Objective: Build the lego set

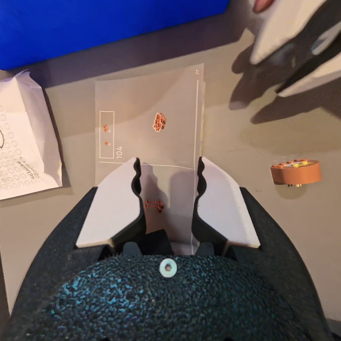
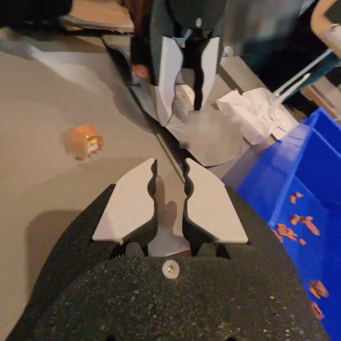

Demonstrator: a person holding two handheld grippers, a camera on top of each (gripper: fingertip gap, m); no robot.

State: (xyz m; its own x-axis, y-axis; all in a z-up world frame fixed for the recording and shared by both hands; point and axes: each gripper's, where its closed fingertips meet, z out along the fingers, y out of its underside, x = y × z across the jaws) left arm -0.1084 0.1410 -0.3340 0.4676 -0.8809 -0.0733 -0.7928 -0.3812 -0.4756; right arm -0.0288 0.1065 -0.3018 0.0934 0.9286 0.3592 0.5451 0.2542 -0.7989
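Grey tabletop (image 1: 258,239), dim warm light, a blue bin (image 2: 304,166) along one edge with small orange-brown bricks (image 2: 302,227) loose on its floor.

My left gripper (image 1: 168,160) hovers low over an open building-instruction page (image 1: 147,103); fingers well apart, nothing between them but the printed sheet below. A crumpled white paper bag (image 1: 24,138) lies to its left. To its right, apart from the page, sits a round orange-brown brick assembly (image 1: 296,171) with yellow parts on top.

My right gripper (image 2: 170,162) hangs over bare table beside the page's edge, fingers part-way apart, holding nothing that I can see. The assembly (image 2: 84,142) is well off to its left.

Risks as I judge them:
- Left fingertips could snag or crease the page and drag it.
- The right-wrist view is smeared, so I could misjudge my aim.
- A side knock may roll or split the round assembly.
- The two grippers could clash over the page.
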